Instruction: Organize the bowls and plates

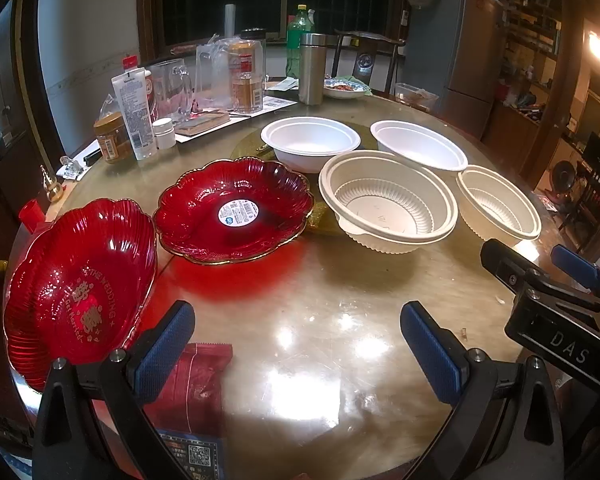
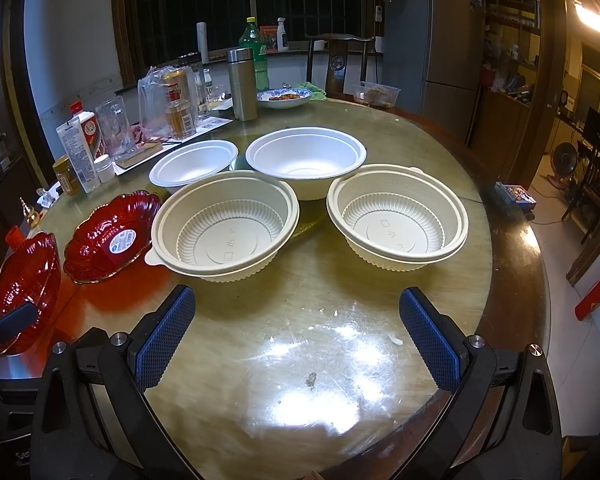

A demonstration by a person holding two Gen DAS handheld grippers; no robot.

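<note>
Both grippers hang over the near edge of the round table, each spread wide with nothing between its blue pads. The left gripper faces the two red plates; the right gripper faces the four bowls.

Taking the left ribbed bowl as the landmark: the right ribbed bowl sits beside it to the right, apart from it. Behind it stand the two smooth white bowls, one to the back left and one to the back right, the latter close to both ribbed rims. To its left lies the stickered plate, its rim just beside the bowl's small tab. Further left the wedding plate sits tilted at the table edge.

The bowls look like thin disposable ware: light, somewhat flexible, likely to slide on the glossy top when nudged. A pinch across the rim wall seems the surest hold. The plates look like rigid moulded plastic or glass, slick and scalloped; gripping the fluted rim would be best, gently, since they may chip.
</note>
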